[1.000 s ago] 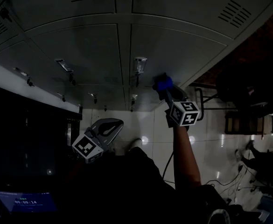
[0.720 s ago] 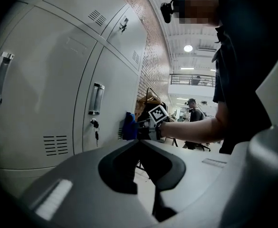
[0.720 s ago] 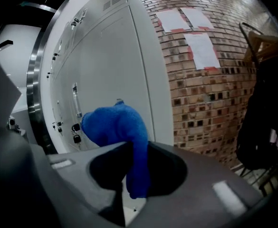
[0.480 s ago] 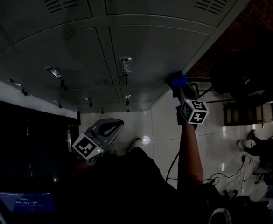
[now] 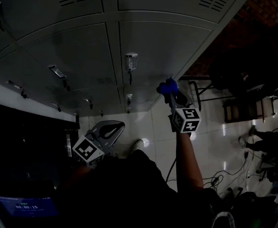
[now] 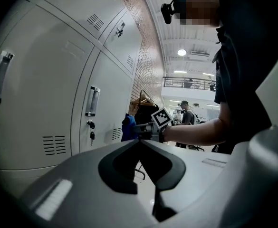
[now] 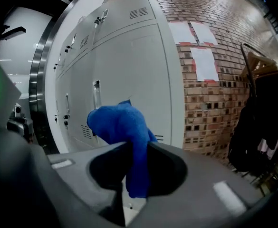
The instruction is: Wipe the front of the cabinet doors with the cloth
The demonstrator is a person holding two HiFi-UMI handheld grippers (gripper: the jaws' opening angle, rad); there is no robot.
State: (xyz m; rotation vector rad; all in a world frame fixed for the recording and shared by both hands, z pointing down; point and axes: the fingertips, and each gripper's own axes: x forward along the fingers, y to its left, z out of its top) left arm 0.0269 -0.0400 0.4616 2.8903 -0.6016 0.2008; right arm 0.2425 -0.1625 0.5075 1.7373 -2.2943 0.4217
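Near the cabinet door point(image 5: 162, 46), right gripper point(image 7: 136, 145) clamps blue cloth point(image 7: 117, 120); left gripper point(image 6: 139, 140) closed

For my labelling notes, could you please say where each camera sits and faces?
Head view: on the head, steeply down the cabinet doors to the floor; left gripper, right gripper, forearm show.
Left gripper view: on that gripper, along shut jaws toward the right gripper and forearm.
Right gripper view: on that gripper, facing doors and brick wall.
All three share the blue cloth.
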